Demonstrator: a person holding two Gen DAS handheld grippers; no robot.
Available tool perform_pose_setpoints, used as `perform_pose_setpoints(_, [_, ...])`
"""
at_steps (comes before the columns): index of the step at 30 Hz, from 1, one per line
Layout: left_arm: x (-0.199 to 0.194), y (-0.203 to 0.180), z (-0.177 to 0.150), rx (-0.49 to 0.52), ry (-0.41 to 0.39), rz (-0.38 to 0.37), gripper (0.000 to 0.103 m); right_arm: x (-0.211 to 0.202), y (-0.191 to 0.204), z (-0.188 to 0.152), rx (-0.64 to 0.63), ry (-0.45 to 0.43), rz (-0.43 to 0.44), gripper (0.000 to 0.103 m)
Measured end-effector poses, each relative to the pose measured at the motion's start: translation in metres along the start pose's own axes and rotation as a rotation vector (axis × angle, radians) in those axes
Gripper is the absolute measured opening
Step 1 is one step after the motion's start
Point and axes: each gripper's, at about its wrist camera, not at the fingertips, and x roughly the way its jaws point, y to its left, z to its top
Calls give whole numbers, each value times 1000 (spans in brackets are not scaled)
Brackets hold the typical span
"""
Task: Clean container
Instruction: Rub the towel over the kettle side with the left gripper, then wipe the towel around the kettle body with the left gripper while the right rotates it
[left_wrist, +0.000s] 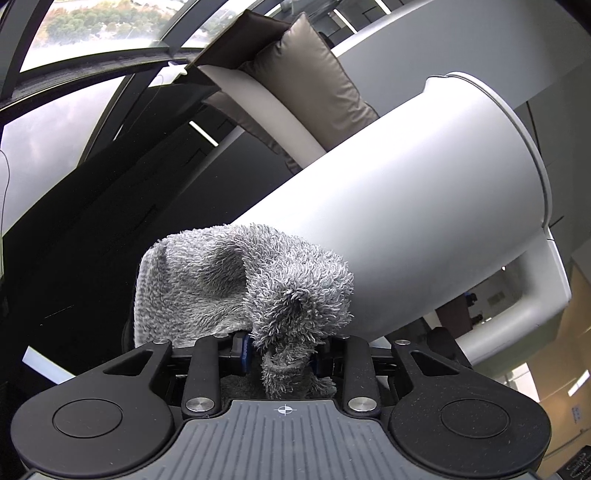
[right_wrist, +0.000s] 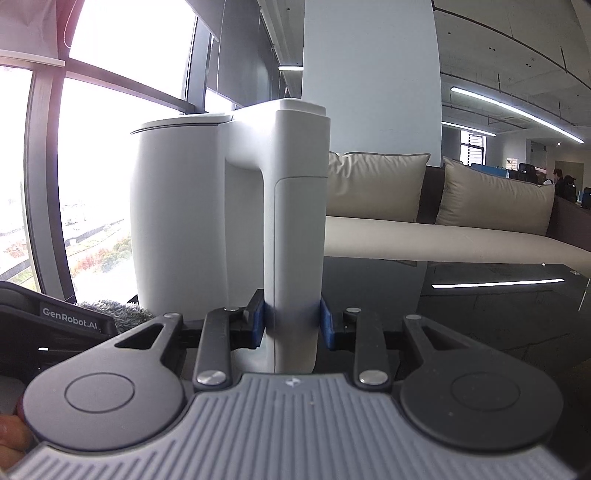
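A white lidded kettle-like container (left_wrist: 413, 206) fills the left wrist view, tilted across it with its handle (left_wrist: 532, 291) at lower right. My left gripper (left_wrist: 282, 350) is shut on a fluffy grey cloth (left_wrist: 236, 284), which presses against the container's lower wall. In the right wrist view the same container (right_wrist: 177, 206) stands upright, and my right gripper (right_wrist: 293, 326) is shut on its handle (right_wrist: 295, 229), blue pads on both sides. The grey cloth (right_wrist: 122, 314) and the left gripper's black body (right_wrist: 55, 325) show at lower left.
A beige sofa (right_wrist: 443, 240) with cushions (right_wrist: 491, 199) stands behind a dark glossy table (right_wrist: 498, 317). Large windows (right_wrist: 110, 155) are on the left. People sit at desks (right_wrist: 565, 184) far right. A hand (right_wrist: 11, 435) shows at the bottom left corner.
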Motion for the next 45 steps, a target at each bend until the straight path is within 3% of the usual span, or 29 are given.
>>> perform_pose_setpoints(7, [-18, -8, -2, 26, -44, 23, 26, 0, 3, -3, -25, 2, -8, 31])
perform_pose_setpoints(16, [-47, -26, 24, 19, -207, -110, 25, 9, -17, 1, -38, 36, 22, 31])
perform_pose_setpoints(26, [-54, -62, 37, 95, -296, -180, 25, 22, -38, 7, -28, 45, -4, 30])
perform_pose_setpoints(45, [-63, -88, 22, 132, -315, -236, 26, 40, -50, 15, 7, 58, -50, 28])
